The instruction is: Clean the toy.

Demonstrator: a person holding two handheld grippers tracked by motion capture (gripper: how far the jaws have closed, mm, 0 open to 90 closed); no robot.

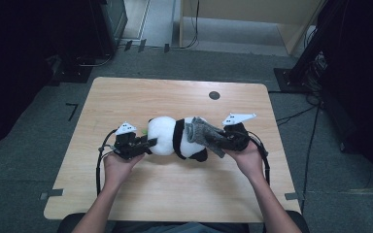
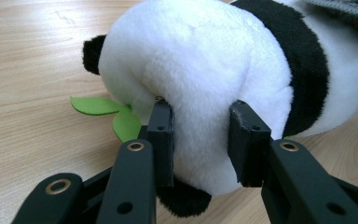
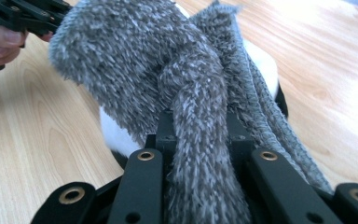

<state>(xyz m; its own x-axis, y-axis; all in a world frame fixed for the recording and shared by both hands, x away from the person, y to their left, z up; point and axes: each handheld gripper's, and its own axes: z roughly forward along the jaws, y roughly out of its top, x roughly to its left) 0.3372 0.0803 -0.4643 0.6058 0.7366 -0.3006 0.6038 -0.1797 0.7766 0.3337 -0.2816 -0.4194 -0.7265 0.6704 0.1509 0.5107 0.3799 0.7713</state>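
Observation:
A black-and-white panda plush [image 1: 167, 136] lies on its side in the middle of the wooden table [image 1: 175, 194]. My left gripper [image 1: 150, 142] is at its left end. In the left gripper view the jaws pinch a fold of the panda's white fur [image 2: 205, 56], with the left gripper [image 2: 203, 140] shut on it. A green felt leaf [image 2: 98, 105] sticks out beside the head. A grey fuzzy cloth [image 1: 201, 131] drapes over the panda's right end. My right gripper [image 3: 198, 135] is shut on that grey cloth [image 3: 135, 56], which hides most of the panda [image 3: 261, 60].
A small black round mark [image 1: 214, 95] sits on the far part of the table. Grey tape pieces [image 1: 51, 194] mark the near edges. Cables trail from both grippers toward the person. Dark equipment and stands surround the table on the floor.

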